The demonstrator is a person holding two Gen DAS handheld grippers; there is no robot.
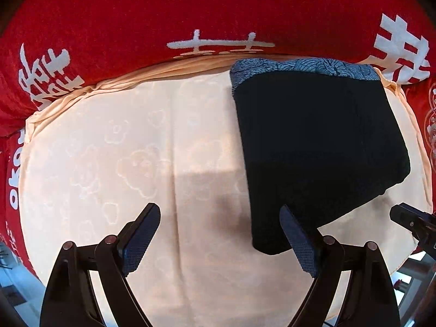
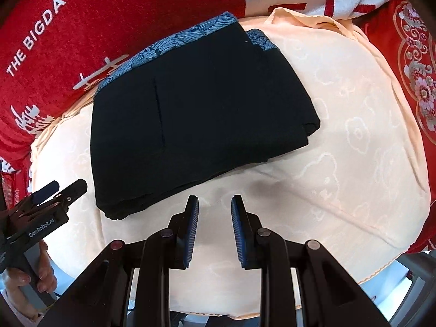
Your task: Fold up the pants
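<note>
The black pants [image 1: 318,150] lie folded into a thick rectangle on the cream cloth [image 1: 122,150], with a blue patterned waistband [image 1: 302,65] at the far end. In the right wrist view the pants [image 2: 196,114] lie left of centre, with the waistband [image 2: 169,46] at the far end. My left gripper [image 1: 219,218] is open wide and empty; its right finger overlaps the near corner of the pants in view. My right gripper [image 2: 214,207] is open with a narrow gap and empty, just short of the near edge. The left gripper also shows in the right wrist view [image 2: 62,188].
A red blanket with white lettering [image 1: 136,21] surrounds the cream cloth on the far side and on both sides. The right wrist view shows the red blanket [image 2: 81,27] and a flowered red part [image 2: 417,68] at right. The cloth's near edge [image 2: 381,267] drops off to a floor below.
</note>
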